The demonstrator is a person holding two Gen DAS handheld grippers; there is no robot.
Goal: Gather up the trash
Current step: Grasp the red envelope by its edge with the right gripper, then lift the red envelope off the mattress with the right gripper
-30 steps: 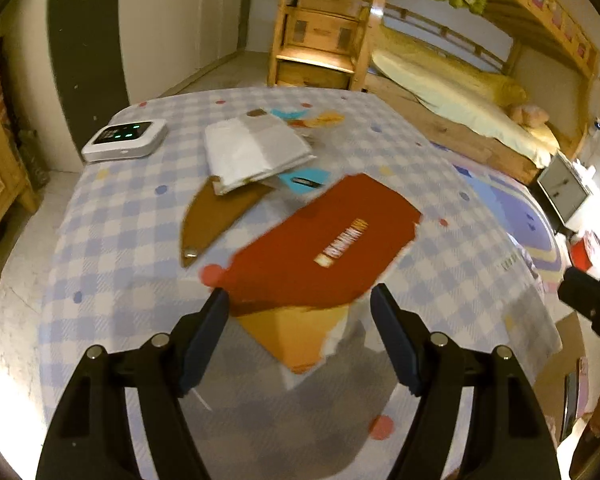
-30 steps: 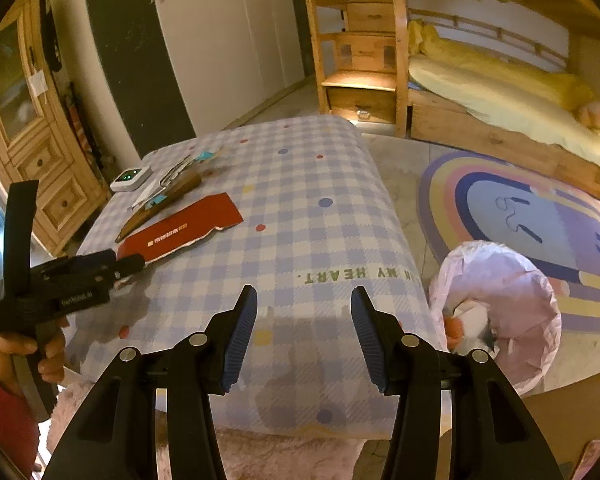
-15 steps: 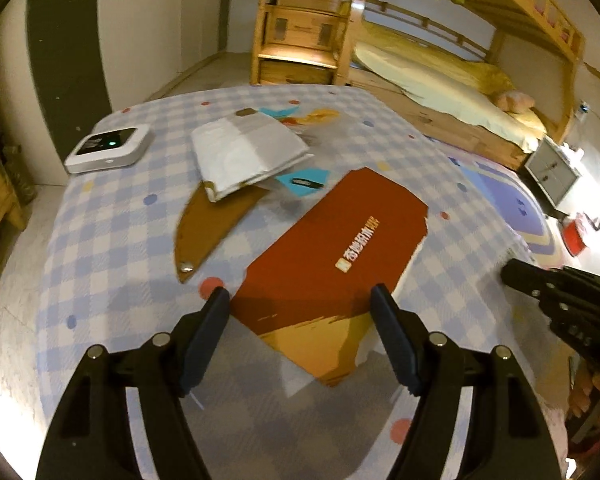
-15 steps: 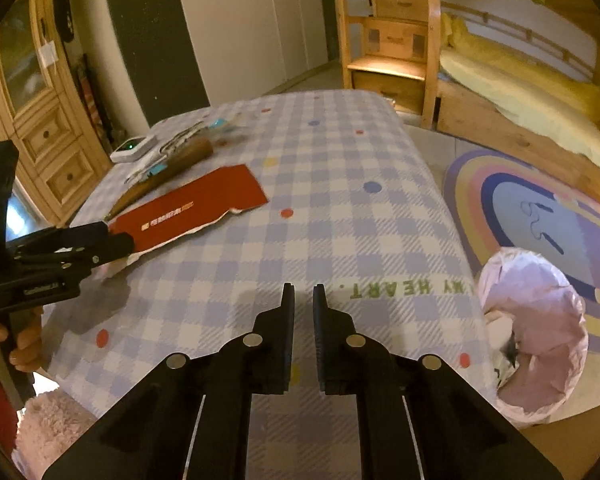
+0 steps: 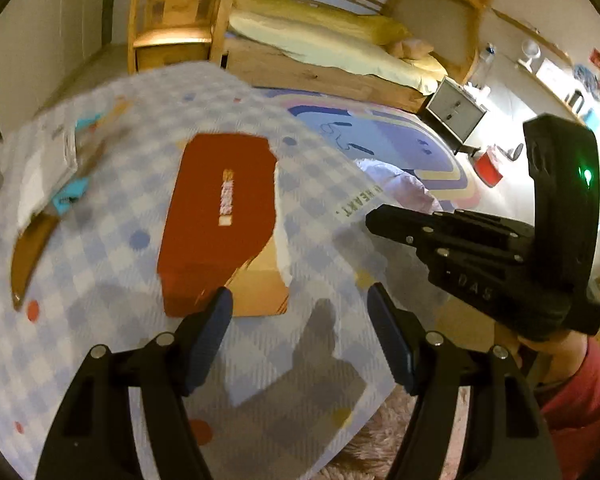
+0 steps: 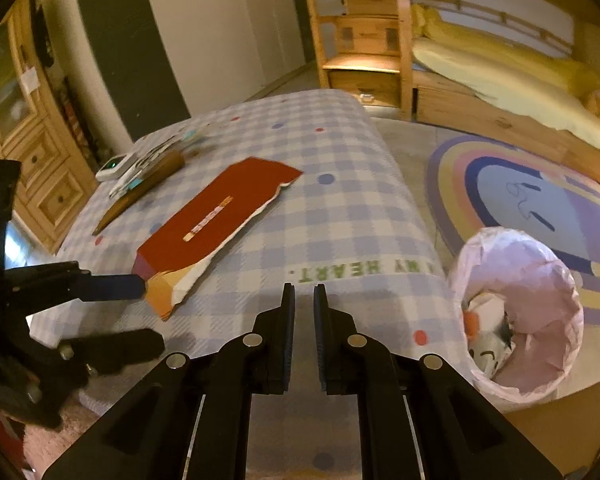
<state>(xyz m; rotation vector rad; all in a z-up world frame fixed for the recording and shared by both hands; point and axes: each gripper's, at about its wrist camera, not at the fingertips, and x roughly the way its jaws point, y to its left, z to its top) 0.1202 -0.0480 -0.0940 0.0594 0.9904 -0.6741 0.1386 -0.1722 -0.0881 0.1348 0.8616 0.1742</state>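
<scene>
Left hand-held gripper point(image 5: 300, 316), jaws apart, nears the flat red torn packet point(image 5: 220, 216) on the desk point(image 5: 100, 280); pads could slide over it. Right hand-held gripper point(image 6: 304, 300) nearly together, empty.

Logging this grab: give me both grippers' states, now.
Left gripper: open, at the red torn packet's near end, holding nothing.
Right gripper: nearly shut, empty.

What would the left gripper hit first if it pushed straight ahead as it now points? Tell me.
Probably the near torn edge of the red envelope on the checked tablecloth; the open left gripper points at it. Depth is unclear.
</scene>
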